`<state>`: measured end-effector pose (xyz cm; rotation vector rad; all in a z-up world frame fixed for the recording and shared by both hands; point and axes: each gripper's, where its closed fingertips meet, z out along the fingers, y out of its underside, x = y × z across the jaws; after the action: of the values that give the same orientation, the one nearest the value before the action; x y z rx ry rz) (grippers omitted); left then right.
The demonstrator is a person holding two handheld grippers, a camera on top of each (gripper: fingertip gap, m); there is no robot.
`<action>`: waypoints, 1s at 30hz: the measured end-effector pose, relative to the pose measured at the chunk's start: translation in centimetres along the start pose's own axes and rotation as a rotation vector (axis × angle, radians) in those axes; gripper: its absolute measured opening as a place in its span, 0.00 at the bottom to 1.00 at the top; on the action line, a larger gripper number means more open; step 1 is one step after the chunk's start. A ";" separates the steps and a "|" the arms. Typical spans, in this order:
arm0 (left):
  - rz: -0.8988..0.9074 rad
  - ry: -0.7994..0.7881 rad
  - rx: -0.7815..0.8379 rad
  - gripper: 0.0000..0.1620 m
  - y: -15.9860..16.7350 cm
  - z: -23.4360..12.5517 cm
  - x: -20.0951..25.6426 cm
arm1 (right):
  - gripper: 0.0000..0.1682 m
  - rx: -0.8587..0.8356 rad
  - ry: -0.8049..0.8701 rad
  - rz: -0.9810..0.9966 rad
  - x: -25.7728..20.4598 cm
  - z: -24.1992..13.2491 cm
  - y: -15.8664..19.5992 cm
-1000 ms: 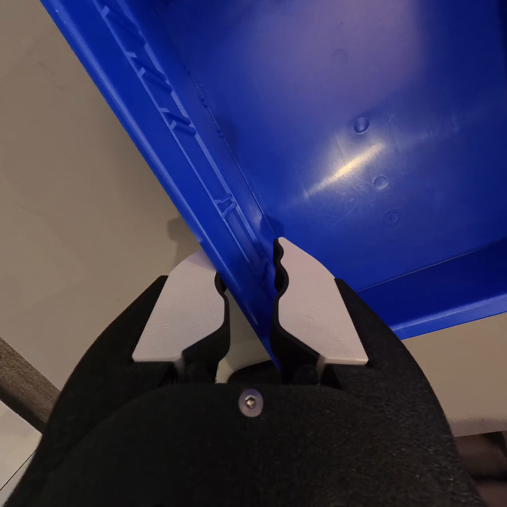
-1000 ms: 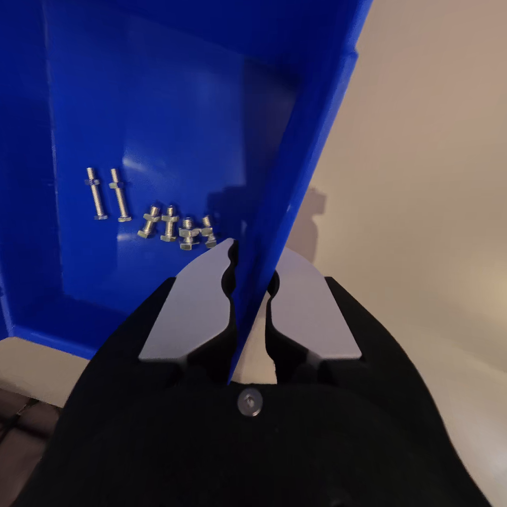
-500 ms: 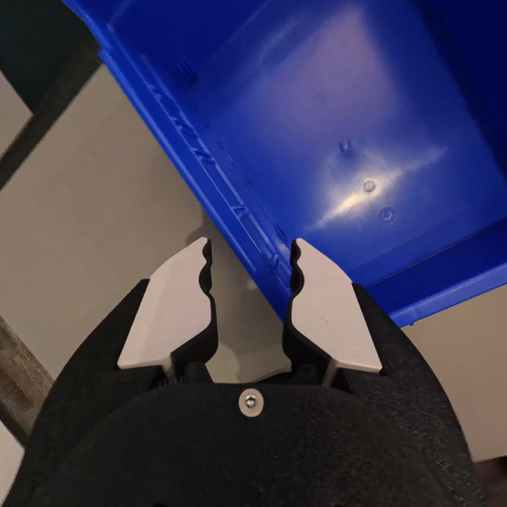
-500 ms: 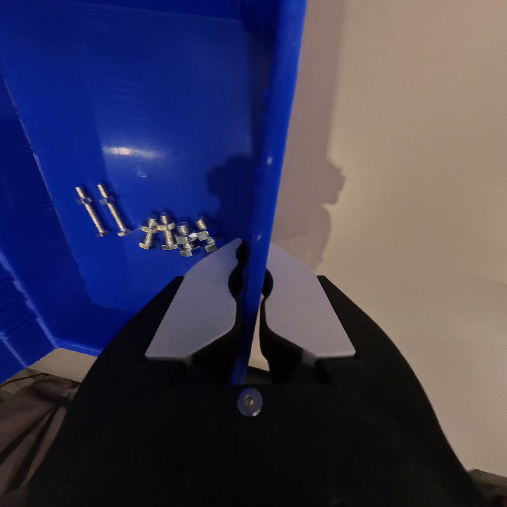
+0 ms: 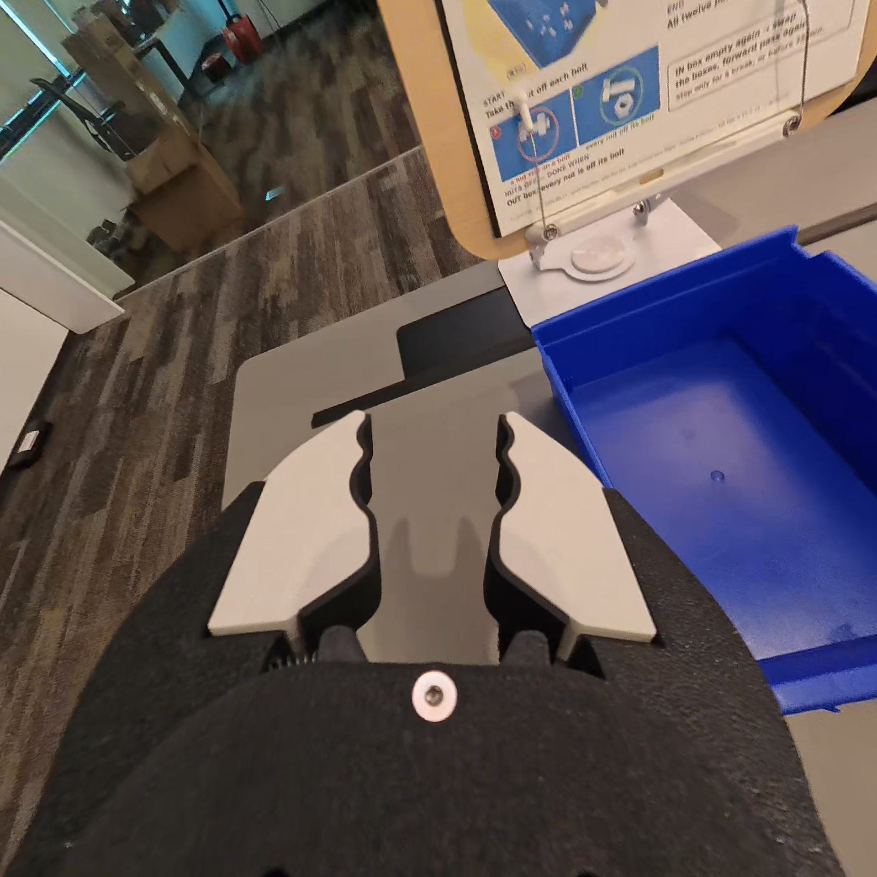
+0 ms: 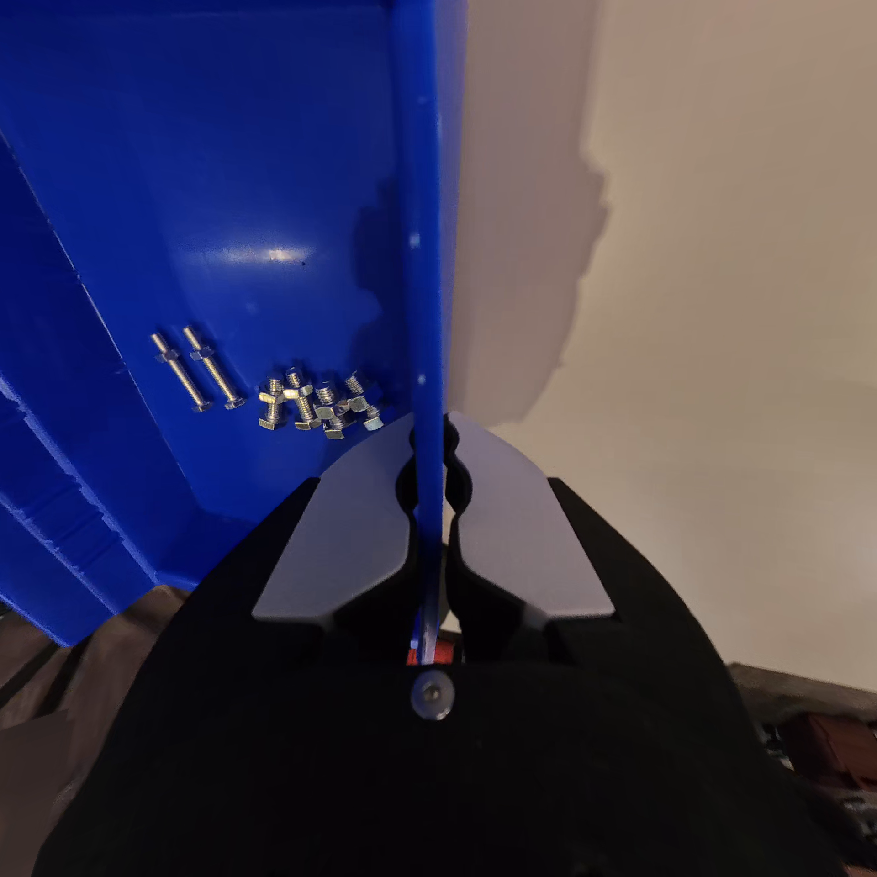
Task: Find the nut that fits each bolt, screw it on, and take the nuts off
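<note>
My right gripper (image 6: pixel 431 420) is shut on the right wall of a blue bin (image 6: pixel 422 237). One finger is inside the bin and one outside. On the bin floor just left of my inner finger lie two long bolts (image 6: pixel 199 370), each with a nut on it. Beside them is a cluster of several short bolts with nuts (image 6: pixel 318 403). My left gripper (image 5: pixel 434 420) is open and empty above the grey table (image 5: pixel 294 403). It is left of a blue bin (image 5: pixel 712 451) and apart from it. The part of that bin's floor in the left wrist view holds nothing.
A sheet of pictures and writing on a wooden board (image 5: pixel 617 95) stands on a white base behind the bin. A black mat (image 5: pixel 455 341) lies ahead of my left gripper. The table edge and carpet floor (image 5: pixel 142 427) are to the left, with cardboard boxes farther off. Across from one pair of fingers to the other is roughly 55 cm.
My left gripper let go of the bin's left wall, opened wide and drew back to the left. My right gripper stayed shut on the right wall, which now stands straighter between its fingers.
</note>
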<state>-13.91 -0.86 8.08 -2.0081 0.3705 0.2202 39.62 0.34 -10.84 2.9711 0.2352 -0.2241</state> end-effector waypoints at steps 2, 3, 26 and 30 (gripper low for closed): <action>-0.027 0.015 0.017 0.31 -0.2 -0.5 -0.4 | 0.04 -0.015 0.035 -0.002 0.6 -1.3 0.7; -0.033 0.022 0.023 0.31 -0.2 -0.8 -0.6 | 0.04 -0.015 0.053 -0.003 0.7 -2.1 0.9; -0.171 -0.009 0.430 0.44 -3.9 -15.3 -3.7 | 0.04 0.047 -0.064 -0.583 -39.0 -11.6 -7.9; -0.178 -0.026 0.477 0.44 -3.8 -17.5 -4.2 | 0.04 0.027 -0.107 -0.669 -47.3 -8.7 -9.1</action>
<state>-16.59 -14.24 20.38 -1.5545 0.2015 0.0392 -6.93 3.79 3.93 2.7788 1.2089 -0.4556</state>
